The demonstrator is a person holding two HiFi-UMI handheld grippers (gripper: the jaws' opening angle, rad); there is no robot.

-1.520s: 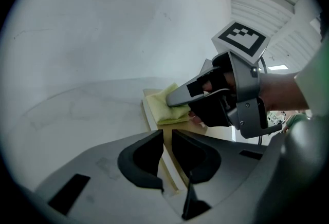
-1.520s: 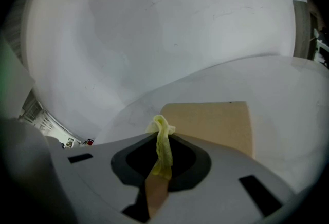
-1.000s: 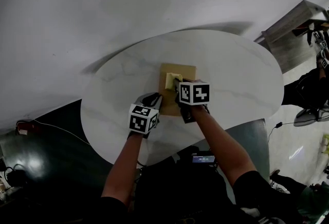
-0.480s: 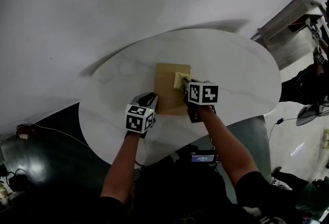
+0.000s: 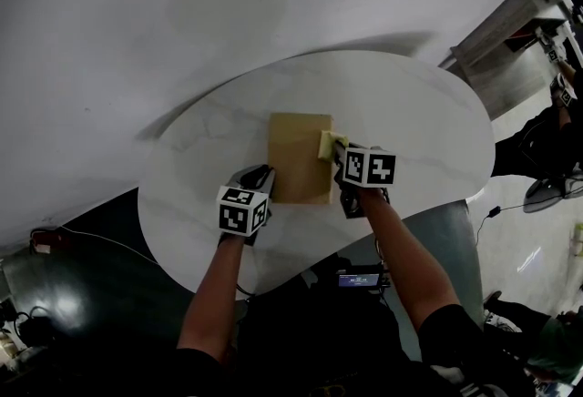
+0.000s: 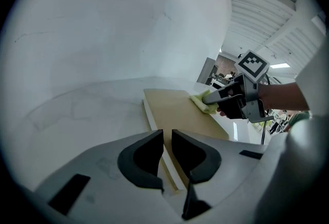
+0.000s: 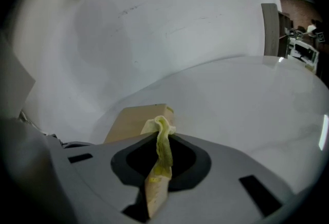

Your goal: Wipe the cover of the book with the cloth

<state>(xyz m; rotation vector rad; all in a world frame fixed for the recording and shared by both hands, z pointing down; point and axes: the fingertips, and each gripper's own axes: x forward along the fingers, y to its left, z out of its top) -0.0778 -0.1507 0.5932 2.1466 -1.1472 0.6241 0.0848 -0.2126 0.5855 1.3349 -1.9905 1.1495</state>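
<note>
A tan book [image 5: 299,158] lies flat in the middle of the white oval table [image 5: 410,131]. My right gripper [image 5: 339,152] is shut on a yellow-green cloth [image 5: 326,146] and holds it against the far right edge of the cover. The right gripper view shows the cloth [image 7: 163,146] pinched between the jaws, with the book [image 7: 136,120] just beyond. My left gripper [image 5: 260,178] rests at the book's near left edge, its jaws nearly together. In the left gripper view the book's edge [image 6: 180,115] runs under the left gripper [image 6: 167,135], and the cloth [image 6: 203,104] sits farther off.
The table ends just behind both grippers, with dark floor below. A grey shelf [image 5: 510,31] stands off the table's right end, and people with equipment are beyond it. A white wall backs the table.
My right gripper has dragged the cloth rightward across the cover, from near its middle to its right edge. The left gripper has stayed at the book's near left edge.
</note>
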